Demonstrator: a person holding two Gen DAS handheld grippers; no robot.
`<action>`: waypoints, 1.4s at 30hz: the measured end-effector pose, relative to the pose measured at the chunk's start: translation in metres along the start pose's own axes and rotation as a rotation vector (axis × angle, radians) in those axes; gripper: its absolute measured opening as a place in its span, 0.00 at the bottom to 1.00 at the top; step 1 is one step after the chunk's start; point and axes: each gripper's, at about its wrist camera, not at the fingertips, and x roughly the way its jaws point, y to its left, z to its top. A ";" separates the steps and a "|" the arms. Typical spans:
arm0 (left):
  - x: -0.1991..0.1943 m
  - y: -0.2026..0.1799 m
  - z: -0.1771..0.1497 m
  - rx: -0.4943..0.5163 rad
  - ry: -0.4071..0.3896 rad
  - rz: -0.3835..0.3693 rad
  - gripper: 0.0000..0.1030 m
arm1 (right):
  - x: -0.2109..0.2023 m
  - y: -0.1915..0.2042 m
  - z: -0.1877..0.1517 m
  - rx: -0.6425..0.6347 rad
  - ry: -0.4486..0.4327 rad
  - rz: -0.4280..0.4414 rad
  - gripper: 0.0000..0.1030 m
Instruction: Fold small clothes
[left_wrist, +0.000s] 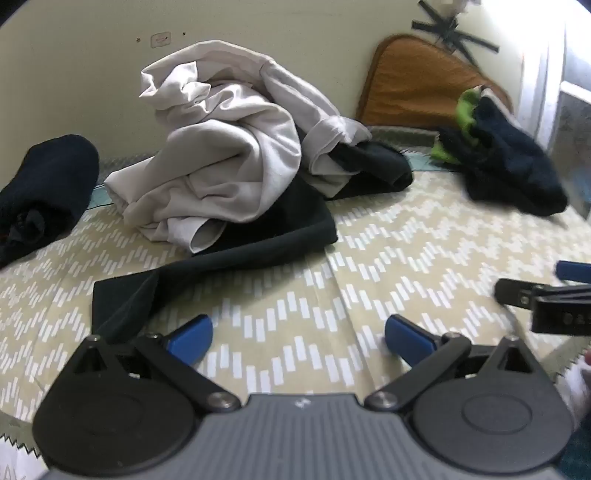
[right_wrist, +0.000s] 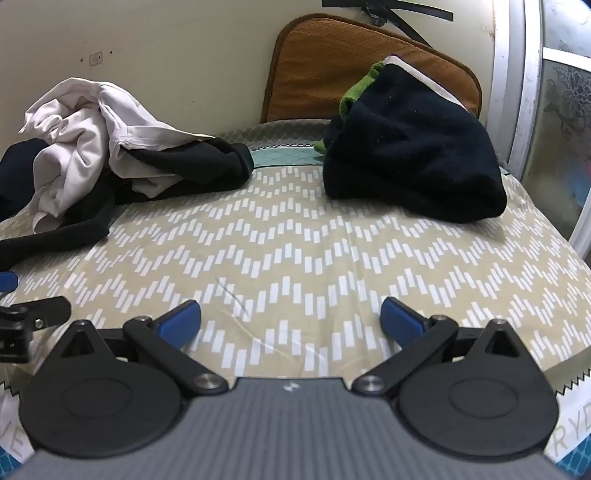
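Observation:
A crumpled pale grey garment (left_wrist: 221, 147) lies heaped on a black garment (left_wrist: 229, 254) at the back of the patterned cloth (left_wrist: 369, 258). In the right wrist view the same pale grey garment (right_wrist: 85, 136) and black garment (right_wrist: 199, 166) sit at the left. My left gripper (left_wrist: 297, 338) hovers open over bare cloth just in front of the black garment's near corner, nothing between its blue fingers (left_wrist: 190, 338). My right gripper (right_wrist: 290, 325) is open too, over the cloth's middle, holding nothing. Its side shows at the right edge of the left wrist view.
A stack of folded dark clothes with a green piece (right_wrist: 410, 151) stands at the back right, also seen as dark clothes (left_wrist: 509, 162). A rolled dark item (left_wrist: 48, 184) lies at the back left. An orange cushion (right_wrist: 332, 62) leans on the wall. A window frame (right_wrist: 517, 92) borders the right.

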 end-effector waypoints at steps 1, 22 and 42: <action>-0.004 0.004 -0.001 -0.003 -0.020 -0.011 1.00 | -0.001 -0.001 0.000 0.003 -0.002 0.002 1.00; -0.032 0.180 -0.002 -0.415 -0.230 0.265 0.98 | 0.049 0.212 0.160 -0.490 -0.090 0.380 0.58; -0.037 0.128 0.006 -0.162 -0.271 0.192 0.98 | -0.081 -0.028 0.150 0.073 -0.205 0.058 0.10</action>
